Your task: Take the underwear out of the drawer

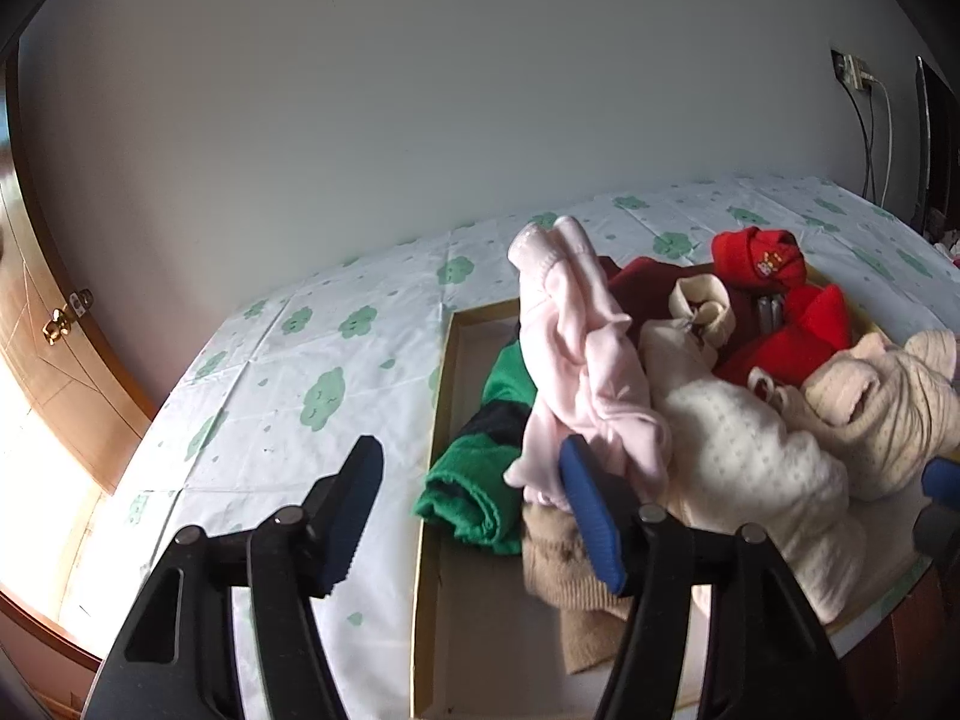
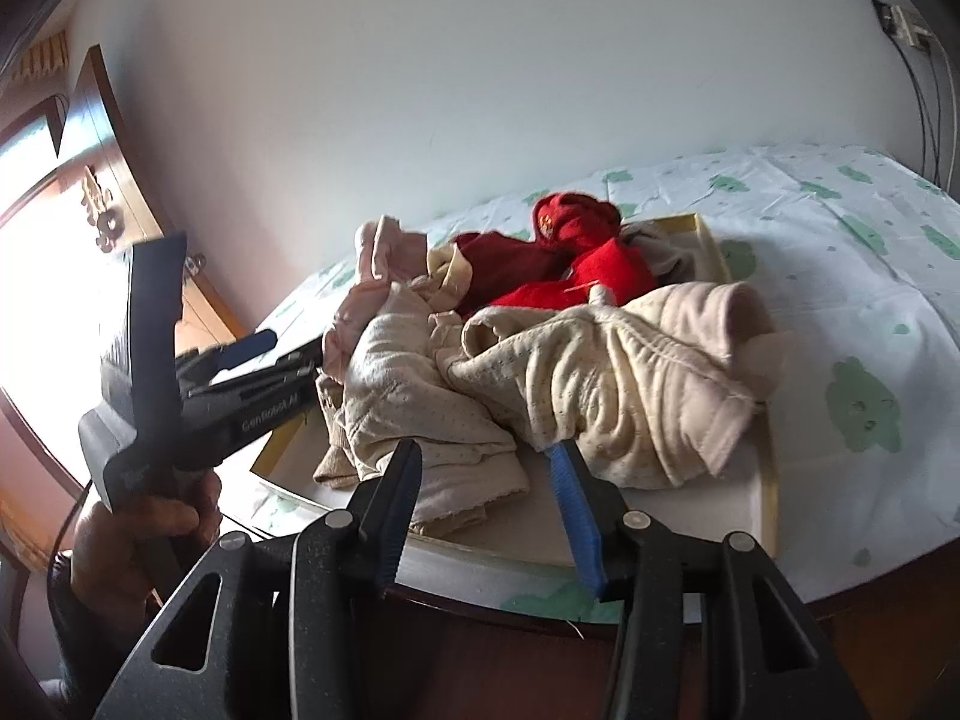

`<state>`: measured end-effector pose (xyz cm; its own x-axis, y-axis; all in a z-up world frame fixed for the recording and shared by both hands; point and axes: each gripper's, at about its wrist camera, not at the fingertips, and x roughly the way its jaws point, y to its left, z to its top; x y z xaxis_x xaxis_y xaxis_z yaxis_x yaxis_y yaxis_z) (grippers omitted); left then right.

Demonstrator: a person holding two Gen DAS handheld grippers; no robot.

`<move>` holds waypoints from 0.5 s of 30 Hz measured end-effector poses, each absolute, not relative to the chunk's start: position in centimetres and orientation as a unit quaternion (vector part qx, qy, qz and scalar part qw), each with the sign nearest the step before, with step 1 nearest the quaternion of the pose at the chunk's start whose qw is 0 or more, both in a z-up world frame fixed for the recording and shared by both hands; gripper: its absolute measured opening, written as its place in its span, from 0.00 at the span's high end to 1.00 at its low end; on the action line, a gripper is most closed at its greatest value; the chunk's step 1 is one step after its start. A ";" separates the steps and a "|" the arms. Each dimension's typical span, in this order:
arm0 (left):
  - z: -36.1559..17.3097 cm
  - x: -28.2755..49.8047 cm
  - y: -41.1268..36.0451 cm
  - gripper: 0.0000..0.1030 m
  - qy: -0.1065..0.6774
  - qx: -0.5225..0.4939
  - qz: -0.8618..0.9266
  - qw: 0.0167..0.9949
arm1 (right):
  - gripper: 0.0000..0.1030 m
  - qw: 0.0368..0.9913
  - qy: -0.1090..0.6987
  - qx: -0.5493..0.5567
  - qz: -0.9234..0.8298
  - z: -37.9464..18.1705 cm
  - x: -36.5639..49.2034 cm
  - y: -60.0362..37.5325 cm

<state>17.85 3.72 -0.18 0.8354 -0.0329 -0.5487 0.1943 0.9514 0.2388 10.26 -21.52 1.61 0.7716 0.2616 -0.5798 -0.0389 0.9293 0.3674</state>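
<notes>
Since everything in the drawer is soft knit, the underwear will handle light, limp and non-fragile, likely to drape and snag on neighbours when lifted. The drawer is a shallow tray with a yellow rim sitting on the cloud-print sheet, and the heap fills its middle: cream dotted piece, ribbed beige piece, pink garment, red items, green-and-dark roll at the left edge.

Best hold, in my view: pinch a raised fold or a waistband hem of the ribbed beige piece, not the flat middle, so one layer comes away clean.

Left gripper angles down at the heap's left side, jaws roughly half open, nothing between them; one pad sits just in front of the pink garment. Right gripper points down at the near edge, jaws parted narrower, empty, close to the cream piece. A hand grips the left tool's handle.
</notes>
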 end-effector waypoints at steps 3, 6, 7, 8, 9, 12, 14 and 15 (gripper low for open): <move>-0.1 17.2 3.8 0.35 0.277 0.143 -0.058 0.948 | 0.53 0.927 0.318 0.181 0.076 2.1 9.6 -21.7; 0.1 16.5 4.0 0.13 0.278 0.129 -0.060 0.950 | 0.52 0.929 0.313 0.183 0.071 2.5 9.1 -21.9; 0.0 16.3 3.9 0.06 0.276 0.126 -0.062 0.951 | 0.49 0.930 0.311 0.183 0.067 2.6 8.9 -21.9; 0.1 16.0 3.9 0.04 0.271 0.124 -0.063 0.952 | 0.40 0.931 0.307 0.185 0.061 2.8 8.7 -22.0; 0.1 15.5 4.0 0.04 0.264 0.124 -0.062 0.954 | 0.33 0.934 0.302 0.186 0.051 2.9 8.3 -22.1; -0.2 14.7 3.9 0.03 0.261 0.129 -0.061 0.955 | 0.30 0.939 0.288 0.184 0.032 3.2 7.5 -22.3; -0.4 14.4 4.0 0.03 0.261 0.127 -0.062 0.955 | 0.30 0.939 0.288 0.185 0.028 3.3 7.2 -22.3; -0.4 14.3 4.0 0.03 0.261 0.124 -0.063 0.955 | 0.30 0.939 0.288 0.186 0.028 3.3 7.1 -22.4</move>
